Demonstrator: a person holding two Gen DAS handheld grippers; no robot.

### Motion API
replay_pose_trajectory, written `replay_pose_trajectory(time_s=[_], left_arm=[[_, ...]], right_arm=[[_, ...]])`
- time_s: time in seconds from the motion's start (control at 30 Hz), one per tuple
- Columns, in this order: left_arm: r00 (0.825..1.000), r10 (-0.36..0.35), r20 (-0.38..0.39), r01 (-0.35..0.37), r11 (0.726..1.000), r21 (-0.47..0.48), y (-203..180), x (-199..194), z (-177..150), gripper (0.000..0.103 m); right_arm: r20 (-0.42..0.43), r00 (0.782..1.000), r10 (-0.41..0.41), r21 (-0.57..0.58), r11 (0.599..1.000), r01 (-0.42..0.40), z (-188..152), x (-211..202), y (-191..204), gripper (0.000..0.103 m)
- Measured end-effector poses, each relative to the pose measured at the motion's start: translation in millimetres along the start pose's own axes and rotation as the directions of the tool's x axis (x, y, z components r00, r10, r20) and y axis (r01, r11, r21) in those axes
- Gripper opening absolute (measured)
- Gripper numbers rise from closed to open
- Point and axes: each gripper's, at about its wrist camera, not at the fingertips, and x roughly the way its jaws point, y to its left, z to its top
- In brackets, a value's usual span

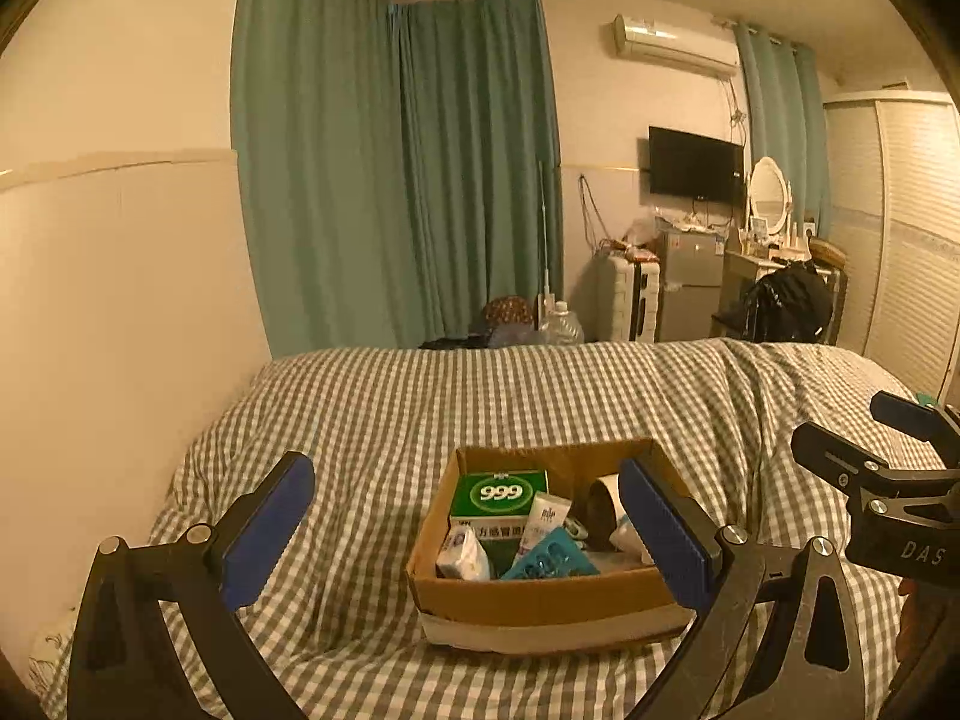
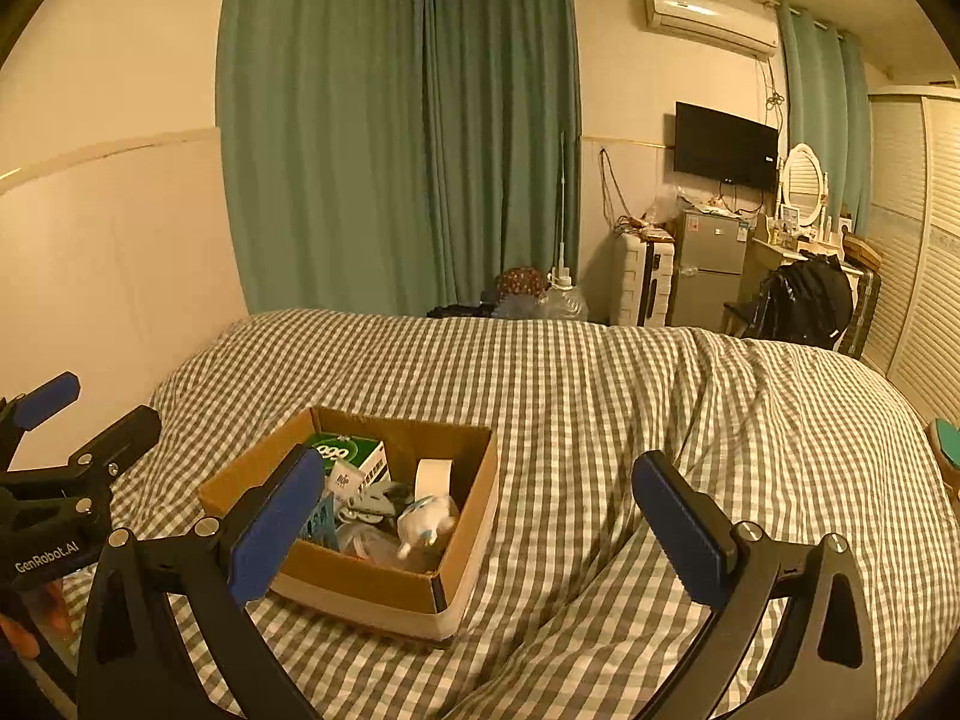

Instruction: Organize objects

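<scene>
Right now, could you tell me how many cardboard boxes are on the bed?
1: the open cardboard box sits on the checked bedspread, filled with small items. No other box shows, though the bed's near edge is out of view.

Bed (image 1: 540,396) under rumpled grey-white check cover. Open cardboard box (image 1: 540,600) sits directly on cover, near front, small items packed inside.

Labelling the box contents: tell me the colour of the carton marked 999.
Green with white lettering; the printed medicine carton shows best in the left wrist view.
</scene>
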Motion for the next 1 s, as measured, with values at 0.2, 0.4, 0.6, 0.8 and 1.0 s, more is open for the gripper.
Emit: replay_pose_trajectory(time_s=[0.2,0.4,0.6,0.8,1.0], left_arm=[[1.0,0.01,-0.002,-0.01,1.0,0.006,-1.0,0.4,-3.5,0.103],[1.0,0.013,-0.006,-0.013,1.0,0.005,0.5,0.3,-6.6,0.103],[1.0,0.02,-0.011,-0.02,1.0,0.005,2.1,0.3,-7.2,0.103],[1.0,0.025,-0.014,-0.025,1.0,0.007,4.1,0.4,-6.4,0.103],[0.999,0.029,-0.016,-0.029,1.0,0.005,5.3,2.2,-4.9,0.103]], right_arm=[[0.0,1.0,-0.006,0.0,1.0,0.006,-2.2,0.6,1.6,0.103],[-0.003,1.0,-0.007,0.002,1.0,0.007,-2.2,-0.2,0.5,0.103],[-0.01,1.0,-0.007,0.0,1.0,0.007,-2.4,0.0,0.3,0.103],[-0.013,1.0,-0.006,-0.004,1.0,0.005,-2.7,0.4,1.6,0.103],[-0.017,1.0,-0.007,-0.009,1.0,0.007,-3.0,2.3,4.1,0.103]])
